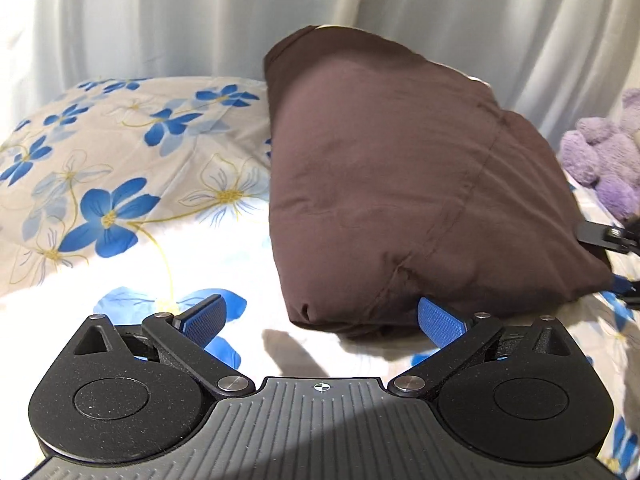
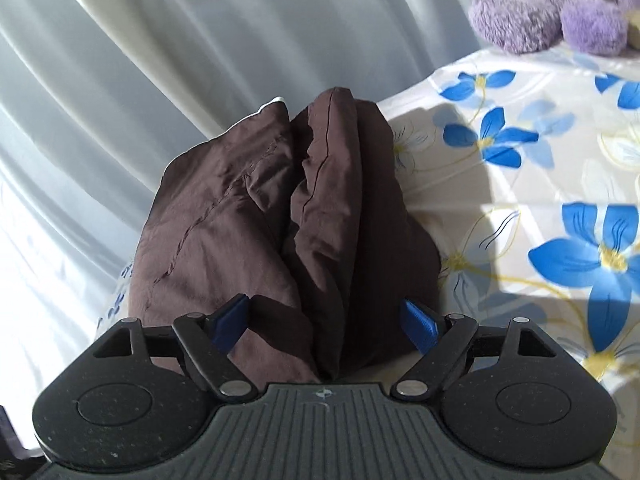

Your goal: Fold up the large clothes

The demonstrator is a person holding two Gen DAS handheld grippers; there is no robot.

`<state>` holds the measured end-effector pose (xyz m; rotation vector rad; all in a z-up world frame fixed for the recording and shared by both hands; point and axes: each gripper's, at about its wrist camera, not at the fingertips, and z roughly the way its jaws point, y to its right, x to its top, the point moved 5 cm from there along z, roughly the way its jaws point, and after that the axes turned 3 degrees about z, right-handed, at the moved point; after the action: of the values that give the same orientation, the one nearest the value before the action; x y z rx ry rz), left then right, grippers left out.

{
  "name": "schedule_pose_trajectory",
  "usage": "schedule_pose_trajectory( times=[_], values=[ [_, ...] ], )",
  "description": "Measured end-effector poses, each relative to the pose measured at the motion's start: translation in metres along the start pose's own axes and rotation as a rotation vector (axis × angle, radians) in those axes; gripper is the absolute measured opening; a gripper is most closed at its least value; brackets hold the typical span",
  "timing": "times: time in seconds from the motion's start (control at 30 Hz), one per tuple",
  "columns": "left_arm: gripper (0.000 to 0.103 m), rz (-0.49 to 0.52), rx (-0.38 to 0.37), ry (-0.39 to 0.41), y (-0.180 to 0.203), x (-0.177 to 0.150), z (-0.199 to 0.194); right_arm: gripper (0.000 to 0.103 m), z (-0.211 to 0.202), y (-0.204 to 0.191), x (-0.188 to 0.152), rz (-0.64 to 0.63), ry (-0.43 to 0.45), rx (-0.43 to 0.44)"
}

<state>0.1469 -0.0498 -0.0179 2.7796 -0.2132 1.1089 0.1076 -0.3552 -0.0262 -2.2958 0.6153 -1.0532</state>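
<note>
Bed (image 1: 120,160) | folded garment (image 1: 392,184) lies compact, fold seemingly done | left gripper (image 1: 320,316) wide, empty | right gripper (image 2: 326,320) wide, straddling its edge.

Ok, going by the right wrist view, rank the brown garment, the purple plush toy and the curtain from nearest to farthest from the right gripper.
1. Brown garment: directly ahead of the right gripper, between its open jaws.
2. Curtain: behind the garment, upper left.
3. Plush toy: far upper right. Curtain versus toy is close to call.

The folded garment (image 2: 280,216) lies on the bedsheet (image 2: 520,200) directly before the right gripper (image 2: 326,322), curtain (image 2: 160,40) behind, plush toy (image 2: 560,12) seemingly far right.
</note>
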Motion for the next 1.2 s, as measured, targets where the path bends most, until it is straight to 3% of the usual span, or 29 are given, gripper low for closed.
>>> schedule_pose_trajectory(
  times=[0.13,0.37,0.47,0.57,0.63,1.03,1.2],
  values=[
    [0.103,0.046,0.024,0.033,-0.002,0.001,0.001,0.083,-0.008,-0.011,-0.003,-0.042,0.006,0.023],
    [0.103,0.059,0.061,0.055,-0.016,0.006,-0.008,0.085,-0.017,-0.031,-0.019,-0.131,-0.054,-0.08],
    [0.103,0.053,0.066,0.032,-0.015,0.005,-0.016,0.097,-0.019,-0.045,-0.033,-0.215,-0.103,-0.164],
    [0.103,0.048,0.078,0.008,-0.012,0.008,-0.028,0.101,-0.013,-0.054,-0.046,-0.275,-0.166,-0.282],
    [0.103,0.054,0.064,0.004,-0.007,0.012,-0.037,0.102,-0.011,-0.063,-0.051,-0.299,-0.181,-0.307],
    [0.103,0.132,0.053,0.026,0.021,0.039,-0.082,0.102,-0.022,-0.113,-0.045,-0.413,-0.152,-0.419],
    [0.103,0.125,0.046,-0.011,0.023,0.036,-0.081,0.102,-0.027,-0.12,-0.041,-0.405,-0.133,-0.445]
  ],
)
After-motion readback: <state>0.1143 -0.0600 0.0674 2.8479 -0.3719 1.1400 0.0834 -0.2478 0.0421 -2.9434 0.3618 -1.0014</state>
